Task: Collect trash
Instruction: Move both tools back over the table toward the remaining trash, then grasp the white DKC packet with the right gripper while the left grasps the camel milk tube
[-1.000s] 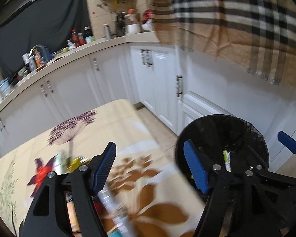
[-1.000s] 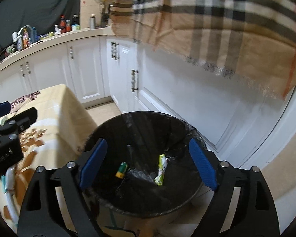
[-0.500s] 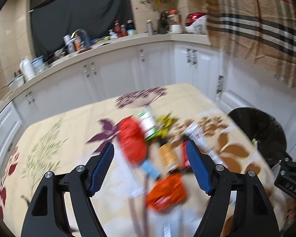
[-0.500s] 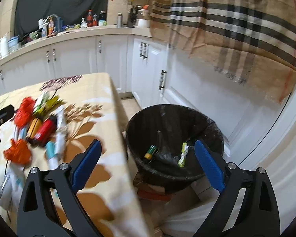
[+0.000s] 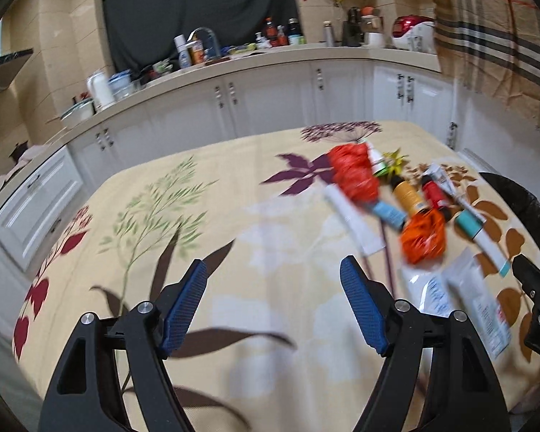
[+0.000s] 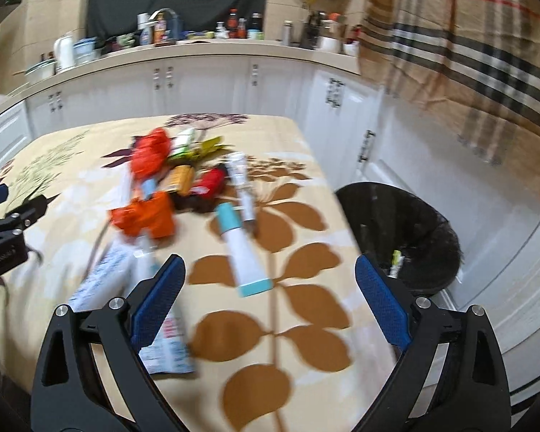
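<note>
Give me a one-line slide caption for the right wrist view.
Open right tool over a floral tablecloth, trash pile ahead, black bin beside the table.

Left gripper (image 5: 273, 306) agape over floral tablecloth (image 5: 234, 223), trash pile (image 5: 406, 201) at right.

Left gripper (image 5: 273, 302) and right gripper (image 6: 270, 297): each a matte black frame of two triangular, cut-out arms joined by round silver screws, ending in blue cross-hatched finger pads (image 5: 360, 306), with faint pale lettering on the housing.
</note>
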Demonstrator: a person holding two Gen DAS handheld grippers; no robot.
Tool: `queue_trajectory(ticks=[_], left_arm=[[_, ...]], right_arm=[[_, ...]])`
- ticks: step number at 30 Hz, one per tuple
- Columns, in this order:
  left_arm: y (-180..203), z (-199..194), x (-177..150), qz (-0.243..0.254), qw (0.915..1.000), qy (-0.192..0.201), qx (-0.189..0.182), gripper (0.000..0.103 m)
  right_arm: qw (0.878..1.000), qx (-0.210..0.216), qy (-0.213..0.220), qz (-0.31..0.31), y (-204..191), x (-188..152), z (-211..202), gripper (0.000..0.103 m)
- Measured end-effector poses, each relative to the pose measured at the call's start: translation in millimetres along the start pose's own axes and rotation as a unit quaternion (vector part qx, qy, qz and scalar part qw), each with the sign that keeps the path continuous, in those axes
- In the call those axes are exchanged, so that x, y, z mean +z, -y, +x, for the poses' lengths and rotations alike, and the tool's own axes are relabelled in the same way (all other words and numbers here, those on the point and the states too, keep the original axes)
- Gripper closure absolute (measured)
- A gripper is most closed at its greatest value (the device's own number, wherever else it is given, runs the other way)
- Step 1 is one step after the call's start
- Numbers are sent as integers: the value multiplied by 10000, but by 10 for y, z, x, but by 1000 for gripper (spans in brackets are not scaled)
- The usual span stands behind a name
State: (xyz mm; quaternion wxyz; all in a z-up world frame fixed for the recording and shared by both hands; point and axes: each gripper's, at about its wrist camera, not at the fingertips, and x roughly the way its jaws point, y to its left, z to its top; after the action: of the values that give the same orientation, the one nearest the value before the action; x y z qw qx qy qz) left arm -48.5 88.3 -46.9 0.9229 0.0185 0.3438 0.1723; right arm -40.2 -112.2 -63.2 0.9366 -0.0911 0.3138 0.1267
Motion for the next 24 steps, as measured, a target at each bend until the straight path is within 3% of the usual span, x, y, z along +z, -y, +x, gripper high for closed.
queue_trajectory(ticks=[10, 12, 15, 17, 19, 21, 24], left_arm=[[-267, -67, -195, -247, 9996, -87, 137, 29], [-298, -75, -225, -264, 9995, -95, 166, 29], [-350, -87, -271, -296, 9993, -109, 224, 29], [-376, -86, -296, -303, 9991, -124, 278, 29], [-396, -87, -324, -317, 9989, -149, 311, 29], [-409, -81, -341, -330, 9988, -173, 313, 29], [-383, -84, -342, -308, 9989, -187, 306, 29]], right_arm=[[9985, 424, -73, -333, -389, -105, -8, 13], [9981, 485, -121, -356, -427, -131, 16, 26], [9974, 574, -228, -369, -462, -165, 57, 30], [9970, 638, -254, -359, -471, -184, 71, 39], [9958, 757, -353, -379, -488, -200, 105, 59], [9947, 852, -430, -378, -492, -217, 135, 70], [9951, 833, -372, -374, -479, -221, 105, 70]])
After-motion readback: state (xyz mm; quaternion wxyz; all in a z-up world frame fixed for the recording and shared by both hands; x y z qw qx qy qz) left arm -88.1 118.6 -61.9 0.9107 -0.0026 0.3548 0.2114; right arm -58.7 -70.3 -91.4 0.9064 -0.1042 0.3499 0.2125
